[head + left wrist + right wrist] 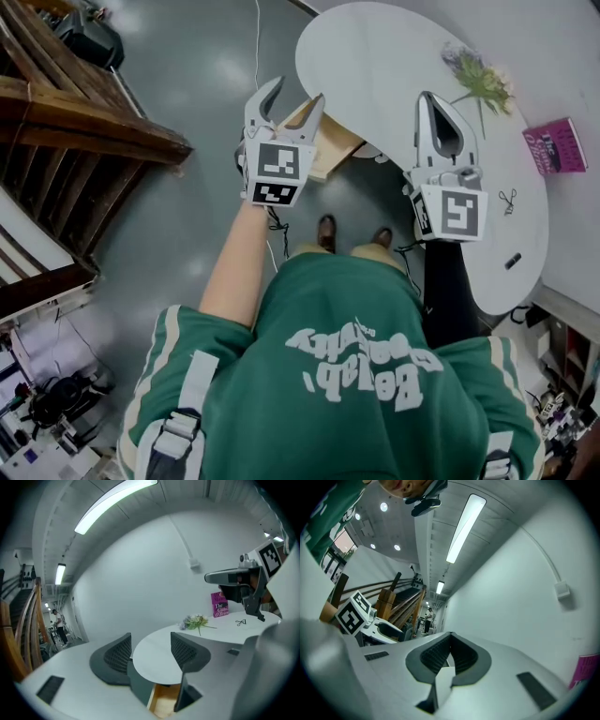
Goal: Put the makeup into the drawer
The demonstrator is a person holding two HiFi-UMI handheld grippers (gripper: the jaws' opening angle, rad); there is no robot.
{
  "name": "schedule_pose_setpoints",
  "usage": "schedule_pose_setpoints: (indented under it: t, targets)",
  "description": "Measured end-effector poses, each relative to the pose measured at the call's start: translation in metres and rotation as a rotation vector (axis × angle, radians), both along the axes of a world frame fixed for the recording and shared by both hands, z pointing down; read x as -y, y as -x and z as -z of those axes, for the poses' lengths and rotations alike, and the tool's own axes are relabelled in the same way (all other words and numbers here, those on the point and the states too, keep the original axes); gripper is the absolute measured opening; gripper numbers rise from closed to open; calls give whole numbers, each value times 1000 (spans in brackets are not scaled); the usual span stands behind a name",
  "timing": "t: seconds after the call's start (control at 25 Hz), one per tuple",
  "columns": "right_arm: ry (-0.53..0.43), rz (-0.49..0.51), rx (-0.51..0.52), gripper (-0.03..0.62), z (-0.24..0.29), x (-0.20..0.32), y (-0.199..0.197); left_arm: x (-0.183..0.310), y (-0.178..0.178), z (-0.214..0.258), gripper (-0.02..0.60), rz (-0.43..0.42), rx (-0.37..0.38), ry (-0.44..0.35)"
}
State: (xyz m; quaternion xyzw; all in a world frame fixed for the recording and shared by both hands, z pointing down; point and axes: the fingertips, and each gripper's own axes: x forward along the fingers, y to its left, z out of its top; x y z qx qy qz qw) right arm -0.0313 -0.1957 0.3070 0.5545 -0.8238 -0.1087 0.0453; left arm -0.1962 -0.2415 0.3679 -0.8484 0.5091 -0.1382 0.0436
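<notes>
White left gripper, jaws wide apart and empty, hovers over the open wooden drawer at the desk edge. Right gripper: jaws together, empty. Eyelash curler and black makeup stick lie near the desk's front edge. Pink book reads "The Giant O'Brien".

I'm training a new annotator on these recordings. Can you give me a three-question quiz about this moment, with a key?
1. True or false: the left tool has its jaws apart with nothing between them.
2. Where is the wooden drawer?
A. Under the edge of the white table, pulled open
B. On top of the table, shut
C. Lying on the floor
3. In a word or two: which tool has its jaws together?

Key: 1 true. 2 A. 3 the right tool.
</notes>
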Motion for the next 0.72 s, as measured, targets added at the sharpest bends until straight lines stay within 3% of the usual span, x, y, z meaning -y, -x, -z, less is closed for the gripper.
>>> schedule_pose_setpoints:
  t: [0.2, 0.4, 0.56, 0.72]
  targets:
    - [-3, 7, -1, 9, 1, 3, 12, 0, 13, 16, 282, 14, -35, -27]
    - [-1, -31, -2, 9, -1, 3, 8, 1, 4, 18, 282, -27, -41, -26]
    - [2, -92, -9, 9, -1, -4, -17, 2, -28, 23, 282, -97, -54, -30]
    - [-2, -194, -20, 9, 3, -21, -69, -3, -90, 31, 282, -210, -73, -36]
